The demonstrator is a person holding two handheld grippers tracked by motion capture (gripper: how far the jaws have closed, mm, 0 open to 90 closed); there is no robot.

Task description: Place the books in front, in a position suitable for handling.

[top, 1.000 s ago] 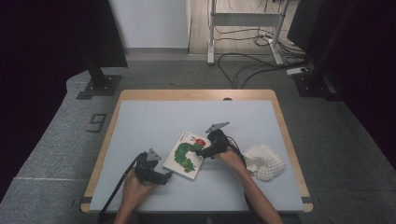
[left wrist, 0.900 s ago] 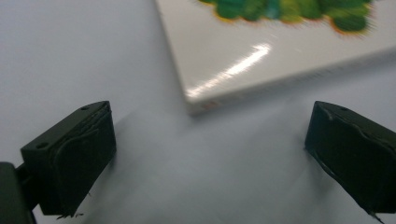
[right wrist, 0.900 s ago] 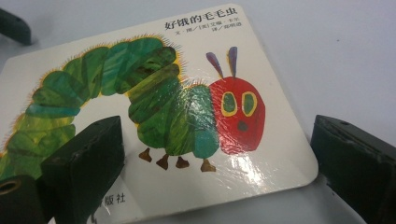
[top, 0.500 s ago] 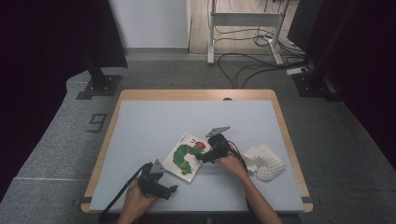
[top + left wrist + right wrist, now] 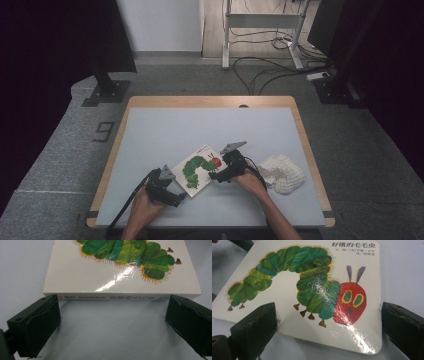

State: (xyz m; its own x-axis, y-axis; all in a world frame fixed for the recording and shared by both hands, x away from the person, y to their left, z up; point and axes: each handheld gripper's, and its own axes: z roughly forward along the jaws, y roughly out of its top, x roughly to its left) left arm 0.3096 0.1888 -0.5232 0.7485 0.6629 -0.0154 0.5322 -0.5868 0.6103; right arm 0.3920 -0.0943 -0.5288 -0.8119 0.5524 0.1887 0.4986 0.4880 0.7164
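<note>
A square board book [image 5: 200, 169] with a green caterpillar on its white cover lies flat on the grey table [image 5: 165, 130]. My left gripper [image 5: 176, 194] sits at the book's near-left edge, open. In the left gripper view the book's spine [image 5: 112, 297] runs just beyond the left gripper [image 5: 112, 315], whose jaws stand wide apart with nothing between them. My right gripper [image 5: 216, 176] is at the book's right edge, also open. In the right gripper view the cover [image 5: 312, 290] lies just past the right gripper [image 5: 329, 322], and the left fingertip [image 5: 257, 327] overlaps the book's near edge.
A white knitted cloth [image 5: 282, 172] lies bunched on the table right of the right hand. Cables trail from both grippers toward the near edge. Beyond the table are a monitor stand base [image 5: 105, 92] and floor cables [image 5: 270, 62].
The left gripper dipped toward the near edge, then came back up to the book's spine. The right gripper slid a little nearer along the book's right edge. The book has barely moved.
</note>
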